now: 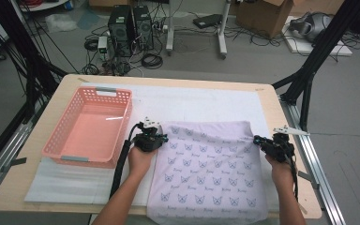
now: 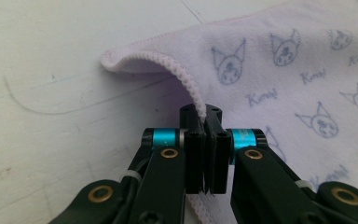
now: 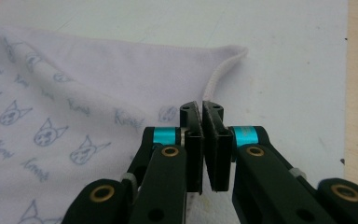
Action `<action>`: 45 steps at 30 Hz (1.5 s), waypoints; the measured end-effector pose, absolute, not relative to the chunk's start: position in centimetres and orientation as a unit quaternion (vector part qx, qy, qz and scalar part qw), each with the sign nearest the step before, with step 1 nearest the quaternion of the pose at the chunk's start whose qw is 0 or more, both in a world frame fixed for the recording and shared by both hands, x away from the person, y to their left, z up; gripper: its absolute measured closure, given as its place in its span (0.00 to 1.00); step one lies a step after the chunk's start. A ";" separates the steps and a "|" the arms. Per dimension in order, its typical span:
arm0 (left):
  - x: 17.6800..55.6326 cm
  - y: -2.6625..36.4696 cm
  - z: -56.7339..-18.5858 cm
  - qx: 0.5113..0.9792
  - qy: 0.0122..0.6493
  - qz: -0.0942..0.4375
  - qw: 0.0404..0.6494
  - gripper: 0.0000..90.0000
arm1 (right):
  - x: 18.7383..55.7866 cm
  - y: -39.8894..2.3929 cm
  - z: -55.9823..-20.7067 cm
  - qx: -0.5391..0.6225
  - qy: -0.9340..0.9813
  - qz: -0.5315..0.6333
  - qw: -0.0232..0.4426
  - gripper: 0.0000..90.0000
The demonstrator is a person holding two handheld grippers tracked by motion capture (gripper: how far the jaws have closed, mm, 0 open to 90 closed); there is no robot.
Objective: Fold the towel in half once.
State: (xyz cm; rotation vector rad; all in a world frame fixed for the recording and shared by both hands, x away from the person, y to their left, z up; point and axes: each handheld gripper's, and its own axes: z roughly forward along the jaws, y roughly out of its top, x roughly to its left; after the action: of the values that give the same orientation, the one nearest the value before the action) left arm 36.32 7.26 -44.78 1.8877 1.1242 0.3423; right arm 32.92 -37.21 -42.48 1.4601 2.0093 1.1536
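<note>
A pale lilac towel (image 1: 206, 164) printed with small cat faces lies flat on the white mat, reaching the table's near edge. My left gripper (image 1: 163, 139) is at its far left corner, and in the left gripper view the black jaws (image 2: 201, 112) are shut on the towel's ribbed hem (image 2: 182, 74), which arches up from the mat. At the far right corner my right gripper (image 1: 258, 141) is likewise shut, with its jaws (image 3: 201, 108) pinching the hem (image 3: 219, 74) just short of the corner tip. The towel (image 3: 74, 93) spreads to the left of those jaws.
A pink plastic basket (image 1: 124, 123) stands empty on the left, close beside my left gripper. The white mat (image 1: 192, 101) covers most of the wooden table (image 1: 272, 108). Black frame posts flank both sides, and computers and cables sit on the floor beyond.
</note>
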 end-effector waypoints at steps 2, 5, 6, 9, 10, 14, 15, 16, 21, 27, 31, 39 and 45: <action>35.9 8.0 -44.2 0.759 0.449 0.135 0.452 0.98 | 32.5 -37.4 -42.5 0.520 0.719 0.416 0.199 0.97; 35.2 8.6 -43.2 0.758 0.440 0.134 0.463 0.98 | 31.5 -37.5 -42.3 0.513 0.722 0.421 0.197 0.97; 34.8 8.8 -42.9 0.754 0.439 0.138 0.470 0.98 | 31.2 -37.5 -42.2 0.509 0.723 0.423 0.198 0.97; 33.5 9.3 -42.5 0.745 0.434 0.128 0.490 0.98 | 29.9 -37.5 -41.9 0.499 0.725 0.431 0.199 0.97; 33.1 9.5 -42.4 0.749 0.429 0.124 0.489 0.98 | 29.6 -37.5 -41.8 0.499 0.724 0.434 0.198 0.97; 31.4 10.0 -42.5 0.748 0.420 0.117 0.500 0.98 | 28.1 -37.5 -41.4 0.486 0.730 0.438 0.197 0.97; 31.1 10.3 -42.5 0.748 0.419 0.114 0.501 0.98 | 27.8 -37.5 -41.3 0.484 0.732 0.438 0.196 0.97; 30.8 10.5 -42.7 0.749 0.419 0.109 0.502 0.98 | 27.4 -37.5 -41.2 0.480 0.735 0.437 0.197 0.97; 29.2 11.2 -43.3 0.757 0.412 0.095 0.499 0.98 | 25.5 -37.6 -41.2 0.472 0.740 0.440 0.190 0.97; 27.7 11.3 -43.6 0.763 0.405 0.072 0.498 0.97 | 23.9 -37.6 -42.2 0.476 0.755 0.418 0.169 0.95; 28.2 11.1 -43.5 0.749 0.415 0.056 0.514 0.64 | 24.1 -37.5 -42.2 0.492 0.744 0.422 0.163 0.69; 31.2 9.6 -43.8 0.742 0.444 0.063 0.499 0.48 | 27.3 -36.2 -41.9 0.518 0.737 0.396 0.177 0.51; 32.8 8.8 -45.1 0.741 0.470 0.066 0.475 0.48 | 30.4 -34.7 -43.5 0.527 0.757 0.344 0.178 0.51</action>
State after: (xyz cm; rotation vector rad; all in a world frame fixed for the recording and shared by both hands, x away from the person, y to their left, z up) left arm 32.84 8.79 -45.09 1.8130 1.1489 0.1626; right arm 30.41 -34.74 -43.50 1.4917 2.1405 0.9724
